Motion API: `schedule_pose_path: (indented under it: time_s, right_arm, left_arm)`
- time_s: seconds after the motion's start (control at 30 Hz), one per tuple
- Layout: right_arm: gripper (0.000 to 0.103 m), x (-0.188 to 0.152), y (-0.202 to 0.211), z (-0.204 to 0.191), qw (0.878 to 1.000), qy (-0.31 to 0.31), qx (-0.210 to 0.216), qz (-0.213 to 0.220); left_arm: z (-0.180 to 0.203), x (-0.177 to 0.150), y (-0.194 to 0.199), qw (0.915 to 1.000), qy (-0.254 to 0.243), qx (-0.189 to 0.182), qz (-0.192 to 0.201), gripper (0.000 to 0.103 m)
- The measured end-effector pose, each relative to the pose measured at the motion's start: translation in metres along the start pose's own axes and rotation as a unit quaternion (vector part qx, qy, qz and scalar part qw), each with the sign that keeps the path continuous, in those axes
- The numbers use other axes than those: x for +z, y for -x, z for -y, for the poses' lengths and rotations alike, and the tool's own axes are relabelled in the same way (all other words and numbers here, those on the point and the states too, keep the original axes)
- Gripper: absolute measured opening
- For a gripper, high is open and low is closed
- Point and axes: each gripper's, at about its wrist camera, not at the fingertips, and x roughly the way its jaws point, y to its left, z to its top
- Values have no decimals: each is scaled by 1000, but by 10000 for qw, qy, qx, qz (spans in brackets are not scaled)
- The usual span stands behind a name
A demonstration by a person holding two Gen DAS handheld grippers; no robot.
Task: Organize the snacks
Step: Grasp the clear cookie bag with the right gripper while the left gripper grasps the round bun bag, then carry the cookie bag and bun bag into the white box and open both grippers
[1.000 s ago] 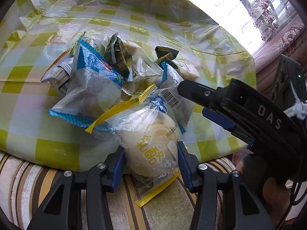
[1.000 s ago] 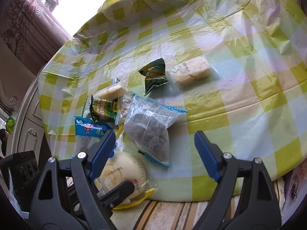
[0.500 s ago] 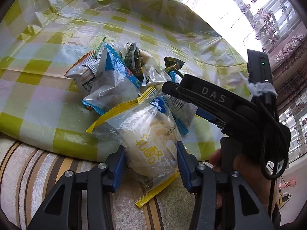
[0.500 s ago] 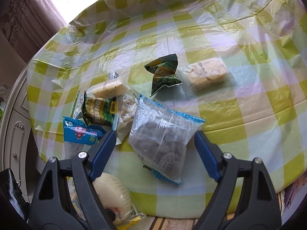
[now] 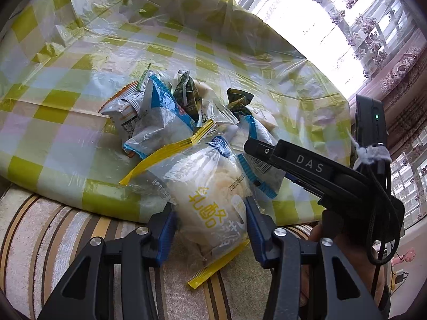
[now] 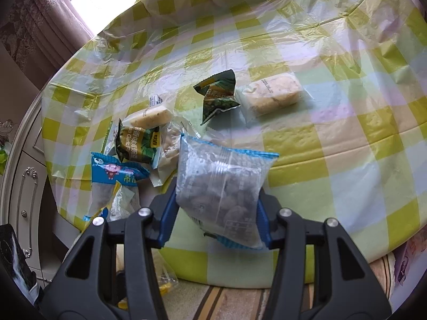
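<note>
The bench is lying under a crinkled plastic cloth in yellow-green checks, filling most of both views, with a striped seat cushion showing along its near edge. A loose heap of snack packets is sitting near that edge. The person is working 2 sets of tongs at once. The right tongs have just been closing, and their blue pads are now pressing both sides of a clear packet of dark snacks, gripped at its lower half with its blue-trimmed top leaning out over the bench. The left tongs are standing partly closed around a round pale bun in a yellow-sealed wrapper, which is hanging past the bench edge above the cushion. Farther out, a pale bar in clear wrap and a small green packet are lying apart from the heap. To my eye, both packets are puffy and slippery, so squeezing gently and lifting straight up, clear of the neighbouring wrappers, seems wisest before carrying either one to its group.
</note>
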Motion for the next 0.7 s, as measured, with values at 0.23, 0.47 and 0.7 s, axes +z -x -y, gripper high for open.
schedule_pose_path:
  time_s: [0.23, 0.47, 0.7]
  right_arm:
    - [54, -9, 23, 17, 9997, -164, 117, 122]
    - [54, -17, 49, 47, 9982, -498, 234, 256]
    - [54, -23, 76, 81, 9954, -791, 298, 453]
  left_arm:
    - [11, 2, 5, 9998, -178, 82, 75, 49]
    - [35, 4, 0, 9991, -423, 33, 34, 49]
    - [70, 3, -12, 9971, -758, -93, -53, 49]
